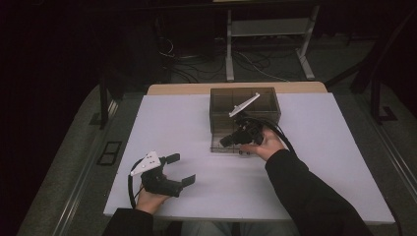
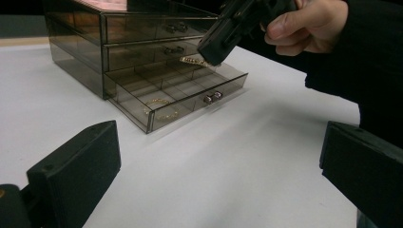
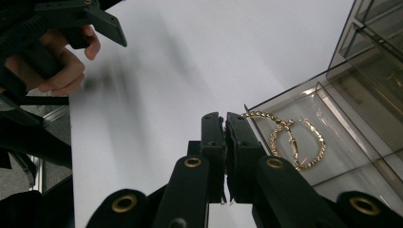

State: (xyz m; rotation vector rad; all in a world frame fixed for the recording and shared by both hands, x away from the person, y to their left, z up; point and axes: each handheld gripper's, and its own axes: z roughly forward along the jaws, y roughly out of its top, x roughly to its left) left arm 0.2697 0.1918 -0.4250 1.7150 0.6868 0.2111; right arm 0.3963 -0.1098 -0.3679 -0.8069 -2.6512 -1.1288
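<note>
A smoky see-through drawer box [image 1: 246,101] [image 2: 119,28] stands at the table's far middle, its bottom drawer [image 2: 228,78] [image 3: 332,156] pulled out. Gold hoop earrings [image 2: 159,107] [image 3: 309,142] lie in one of the drawer's compartments. My right gripper [image 1: 224,142] [image 2: 211,56] [image 3: 224,118] hovers over the open drawer with its jaws shut, and a beaded gold earring [image 2: 194,60] [image 3: 261,115] sticks out from its tip. Near the table's front left, my left gripper [image 1: 181,169] [image 2: 221,180] is open with nothing between its jaws, and it points toward the box.
The white table top [image 1: 187,123] has free room left of and in front of the box. The two upper drawers [image 2: 157,28] are shut. A table frame and cables [image 1: 265,54] stand on the dark floor beyond the far edge.
</note>
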